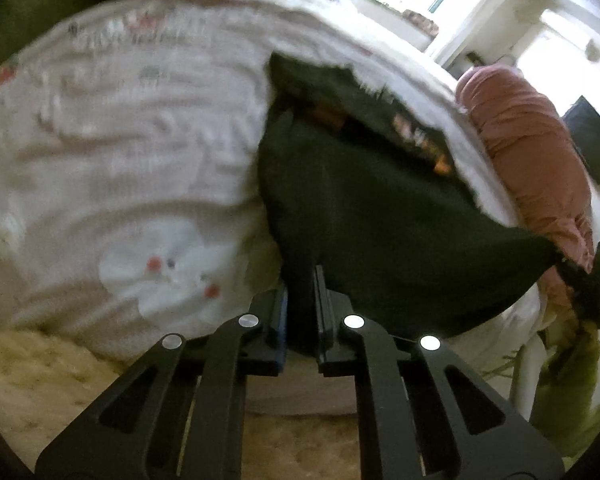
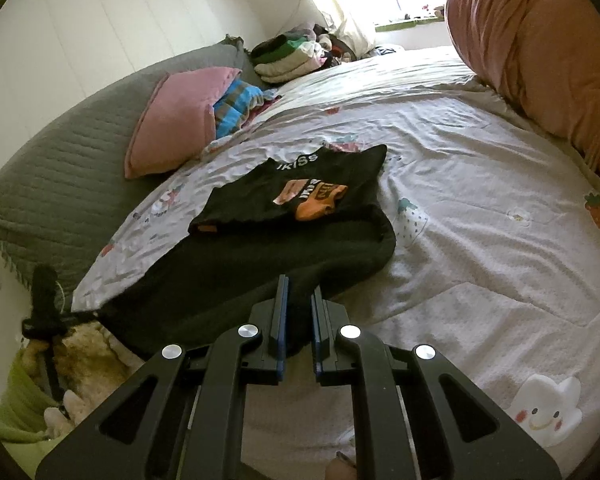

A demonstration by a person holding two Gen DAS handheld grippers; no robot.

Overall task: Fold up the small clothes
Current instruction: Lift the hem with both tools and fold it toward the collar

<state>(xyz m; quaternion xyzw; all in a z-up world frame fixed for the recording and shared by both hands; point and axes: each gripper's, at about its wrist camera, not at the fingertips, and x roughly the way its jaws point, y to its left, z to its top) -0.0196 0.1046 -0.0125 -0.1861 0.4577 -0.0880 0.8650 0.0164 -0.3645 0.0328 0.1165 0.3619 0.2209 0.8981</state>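
Grippers both have the near hem of the black garment [image 2: 260, 276], which lies on the bed [image 2: 480, 208] about mid-width, its near part hanging off the bed's near edge. Left gripper [image 1: 302, 280] is clamped on 1 corner of that hem, cloth visibly pinched between its pads. Right gripper [image 2: 299, 292] is clamped on the other corner, dark fabric filling the narrow gap between its fingers. In the right wrist view the left gripper shows as a dark shape past the bed's left near corner, w/ the hem stretched toward it.

Step in hand, by my read: carry the near hem up & over toward the far end, where the orange print [image 2: 316, 196] and white lettering sit, to make the lengthwise fold. To do it well: keep both corners level & equally taut so the hem stays straight, lift enough that the cloth clears the bedspread w/o dragging the far part, lay the hem down square to the far edge, then let go. Left view is motion-blurred, so go steady.

Count: 2 grippers, 1 black garment being worked, 1 pink pillow [image 2: 176, 120] by the bed's left edge, 1 stack of folded clothes [image 2: 288, 56] at the far left corner, 1 pink rolled quilt [image 2: 540, 48] along the right edge.
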